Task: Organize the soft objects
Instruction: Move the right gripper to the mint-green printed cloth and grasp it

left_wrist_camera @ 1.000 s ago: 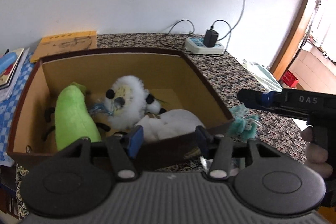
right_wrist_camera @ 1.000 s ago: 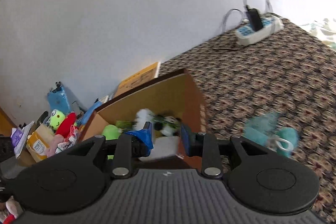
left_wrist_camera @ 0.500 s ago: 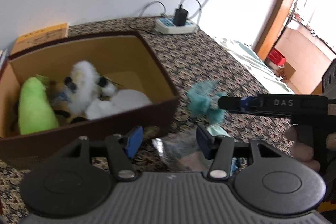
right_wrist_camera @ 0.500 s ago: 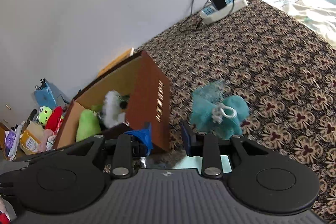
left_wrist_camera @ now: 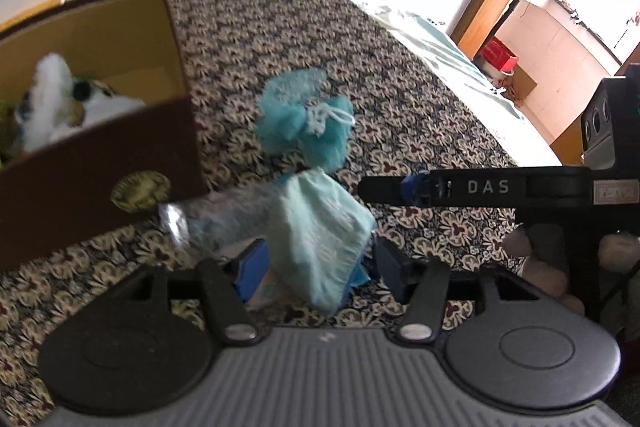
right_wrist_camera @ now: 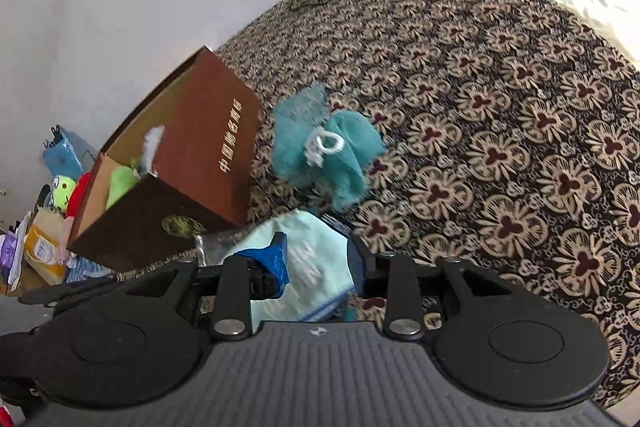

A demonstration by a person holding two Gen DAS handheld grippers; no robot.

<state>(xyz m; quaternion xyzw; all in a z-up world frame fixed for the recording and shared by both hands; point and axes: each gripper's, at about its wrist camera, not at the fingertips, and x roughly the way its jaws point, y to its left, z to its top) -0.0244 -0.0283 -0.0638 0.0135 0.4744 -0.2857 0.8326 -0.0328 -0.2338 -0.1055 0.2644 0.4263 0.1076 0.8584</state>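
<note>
The folded pale mint cloth in its clear plastic wrapper (left_wrist_camera: 324,235) lies on the brown flower-patterned bedspread (left_wrist_camera: 420,107), just outside the front corner of the open brown cardboard box (left_wrist_camera: 100,163) that already holds plush toys. Just beyond the cloth, farther from that corner, sits the teal mesh bath pouf with a white cord loop (left_wrist_camera: 308,127).

The left tongs (left_wrist_camera: 318,265) straddle the near end of the cloth: its jaws are opening and stand fairly wide, with the cloth between them but, as far as the blur allows, not pressed. The right tongs (right_wrist_camera: 316,259) stand narrow, empty, and hover over the same cloth from its side away from the box.

The cloth's long axis seems to run slantwise from the box corner toward the left tongs, so the left hand looks nearer and better lined up for a pinch across its short width. The wrapper is probably slippery, so the bite should go deep.
</note>
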